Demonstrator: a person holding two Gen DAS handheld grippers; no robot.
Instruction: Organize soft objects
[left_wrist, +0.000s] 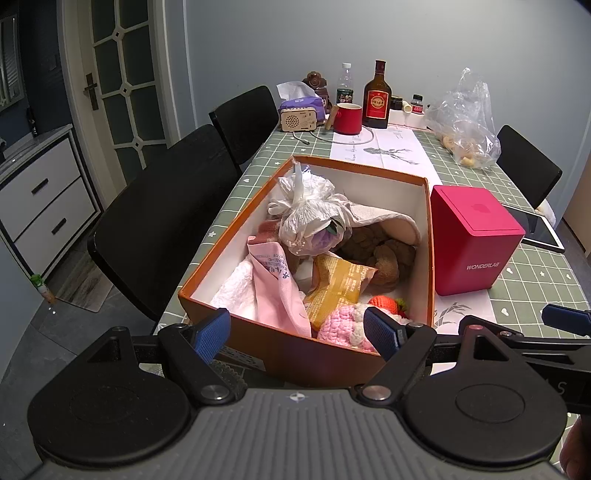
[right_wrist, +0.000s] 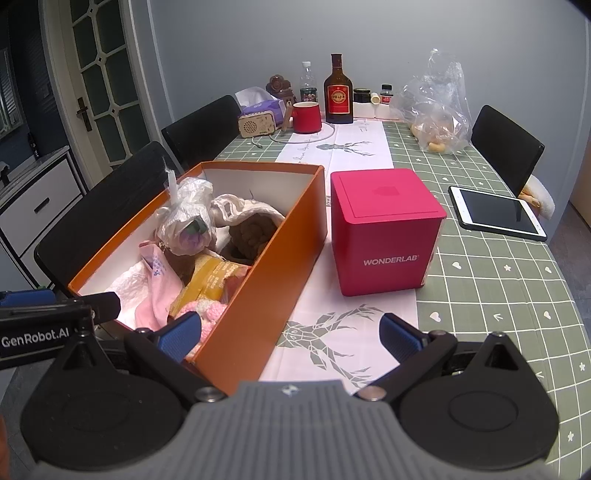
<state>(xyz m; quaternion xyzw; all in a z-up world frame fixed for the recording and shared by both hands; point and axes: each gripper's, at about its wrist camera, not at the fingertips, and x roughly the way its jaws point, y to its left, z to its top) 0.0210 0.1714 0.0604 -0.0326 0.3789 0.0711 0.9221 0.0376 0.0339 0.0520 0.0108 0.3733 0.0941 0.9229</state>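
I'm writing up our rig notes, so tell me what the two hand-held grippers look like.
Each hand-held gripper, left and right, has a ribbed grey body, two round black housings, black linkage arms with silver pivot bolts, and blue textured finger pads. The left one's side, seen from the right wrist camera, bears white "GenRobot.AI" lettering.

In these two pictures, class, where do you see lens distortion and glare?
Left wrist view: the door frame bows outward, corners go black. Right wrist view: the tablet screen carries pale glare, and the table grid lines curve toward the edges.
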